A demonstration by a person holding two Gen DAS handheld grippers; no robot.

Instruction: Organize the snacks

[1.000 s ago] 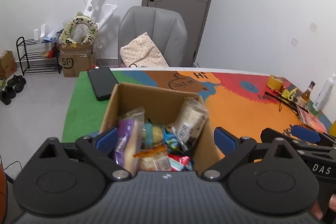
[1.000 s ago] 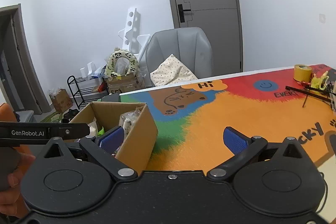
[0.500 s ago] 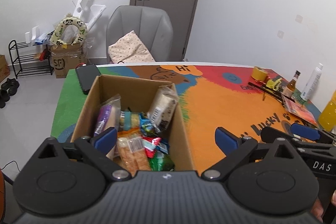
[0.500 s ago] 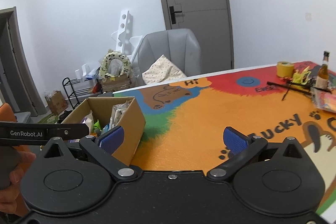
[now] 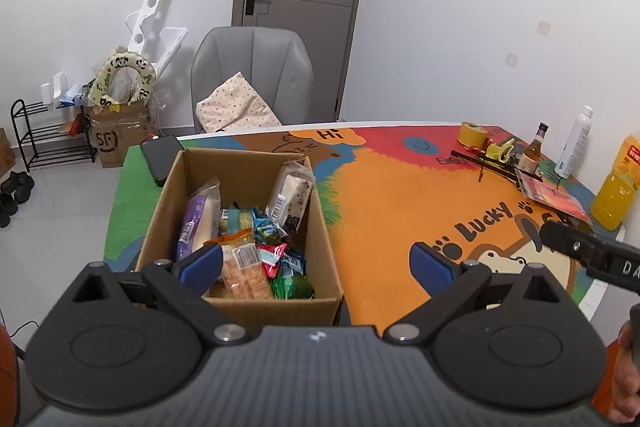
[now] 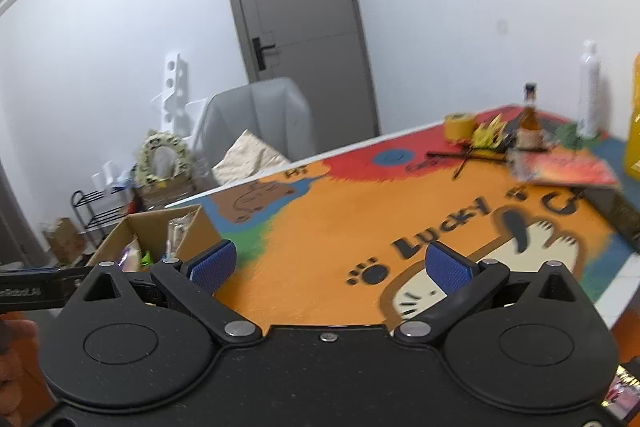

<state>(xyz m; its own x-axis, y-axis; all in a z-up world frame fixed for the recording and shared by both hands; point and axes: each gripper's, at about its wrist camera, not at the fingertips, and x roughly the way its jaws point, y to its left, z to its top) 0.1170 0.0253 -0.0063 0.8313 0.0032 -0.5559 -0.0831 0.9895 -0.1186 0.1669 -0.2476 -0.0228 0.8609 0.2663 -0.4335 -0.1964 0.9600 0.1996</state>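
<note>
Both grippers gape empty; the cardboard box [image 5: 240, 227] of snack packets [image 5: 256, 247] sits at twelve o'clock under the left gripper [image 5: 316, 263], nearer than the right gripper [image 6: 332, 265].

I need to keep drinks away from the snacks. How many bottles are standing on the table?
3, all at the far right end: a small brown glass bottle, a tall white bottle beside it, and a yellow juice bottle nearest the edge. More may sit outside view.

Worktop [image 5: 400, 195] under a colourful cartoon mat, cardboard box [image 5: 328, 267] of snacks at its left end, black phone [image 5: 160, 159] beside it, tape roll [image 5: 472, 133], bottles [image 5: 534, 153] and juice jug [image 5: 616, 191] at the far right.
</note>
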